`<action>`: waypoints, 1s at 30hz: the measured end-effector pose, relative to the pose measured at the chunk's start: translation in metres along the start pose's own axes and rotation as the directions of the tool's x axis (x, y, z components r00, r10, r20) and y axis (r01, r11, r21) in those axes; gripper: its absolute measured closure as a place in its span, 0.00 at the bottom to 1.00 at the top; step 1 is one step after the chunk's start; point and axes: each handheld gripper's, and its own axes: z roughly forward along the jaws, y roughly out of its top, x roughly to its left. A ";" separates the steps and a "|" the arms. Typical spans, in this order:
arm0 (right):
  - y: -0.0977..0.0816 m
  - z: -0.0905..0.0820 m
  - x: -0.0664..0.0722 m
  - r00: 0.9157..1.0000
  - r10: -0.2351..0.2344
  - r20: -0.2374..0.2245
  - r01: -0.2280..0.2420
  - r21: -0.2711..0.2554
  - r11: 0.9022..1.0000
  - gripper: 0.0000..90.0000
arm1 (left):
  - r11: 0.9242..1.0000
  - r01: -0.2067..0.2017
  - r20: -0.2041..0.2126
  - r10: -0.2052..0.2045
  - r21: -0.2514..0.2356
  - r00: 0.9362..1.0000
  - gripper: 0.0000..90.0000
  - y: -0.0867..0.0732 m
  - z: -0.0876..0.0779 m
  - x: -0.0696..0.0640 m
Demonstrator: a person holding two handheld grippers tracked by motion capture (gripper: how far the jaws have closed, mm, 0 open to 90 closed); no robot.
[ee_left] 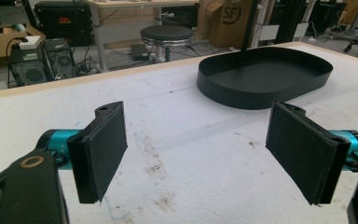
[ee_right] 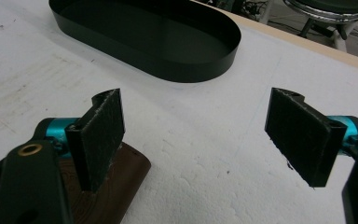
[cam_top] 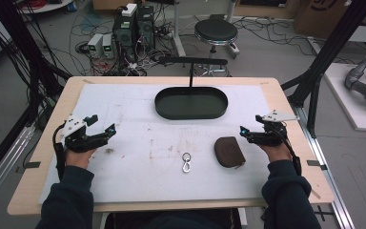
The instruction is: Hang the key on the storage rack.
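A brown leather pouch (cam_top: 228, 151) lies on the white mat, right of centre near the front. A silver metal clip with a ring (cam_top: 186, 162) lies to its left. At the back centre stands a black oval tray (cam_top: 191, 112) with nothing in it. My left gripper (cam_top: 100, 128) hovers at the left side of the mat, its jaws wide apart and holding nothing (ee_left: 198, 154). My right gripper (cam_top: 248, 130) hovers just right of the pouch, open and holding nothing (ee_right: 196, 140). In the right gripper view the pouch (ee_right: 116, 186) sits under the left jaw.
A black post with a crossbar (cam_top: 191, 64) rises behind the tray. The wooden table rim (cam_top: 57, 109) frames the stained mat. Beyond the table are a black stool (cam_top: 215, 31), computer towers (cam_top: 133, 26) and several cables on the floor.
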 end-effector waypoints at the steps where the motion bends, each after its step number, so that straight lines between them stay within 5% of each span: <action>1: 0.000 0.000 0.000 1.000 0.001 -0.002 -0.001 0.000 1.000 0.22 | 1.000 0.006 -0.002 -0.006 0.002 1.000 0.22 0.000 0.000 0.000; 11: 0.001 0.002 0.004 1.000 0.005 -0.014 -0.005 -0.011 1.000 0.22 | 1.000 0.013 -0.006 -0.013 0.015 1.000 0.23 -0.003 0.002 -0.001; 21: 0.020 0.018 0.050 0.988 -0.046 -0.145 0.042 -0.033 0.999 0.30 | 1.000 -0.005 -0.006 0.005 0.012 1.000 0.23 -0.002 -0.003 -0.003; 22: 0.024 0.023 0.065 0.979 -0.076 -0.188 0.072 -0.028 0.997 0.39 | 1.000 -0.007 -0.006 0.007 0.013 1.000 0.23 -0.003 -0.004 -0.002; 24: 0.026 0.026 0.070 0.974 -0.091 -0.207 0.087 -0.027 0.996 0.44 | 1.000 -0.002 -0.012 0.002 0.014 1.000 0.23 -0.003 -0.004 -0.001; 25: 0.028 0.031 0.080 0.961 -0.126 -0.245 0.125 -0.018 0.992 0.53 | 1.000 0.000 -0.013 0.000 0.014 1.000 0.23 -0.003 -0.004 0.000; 26: 0.029 0.038 0.091 0.939 -0.143 -0.312 0.150 -0.002 0.989 0.63 | 1.000 0.002 -0.018 -0.002 0.018 1.000 0.23 -0.004 -0.005 0.002; 28: 0.029 0.048 0.102 0.919 -0.139 -0.369 0.160 0.026 0.987 0.65 | 1.000 0.006 -0.020 -0.006 0.021 1.000 0.24 -0.005 -0.005 0.003; 29: 0.029 0.048 0.102 0.919 -0.139 -0.369 0.160 0.026 0.987 0.65 | 1.000 0.006 -0.020 -0.006 0.021 1.000 0.24 -0.005 -0.005 0.003; 30: 0.028 0.051 0.106 0.909 -0.135 -0.394 0.163 0.037 0.986 0.68 | 1.000 0.009 -0.024 -0.009 0.022 1.000 0.24 -0.005 -0.005 0.004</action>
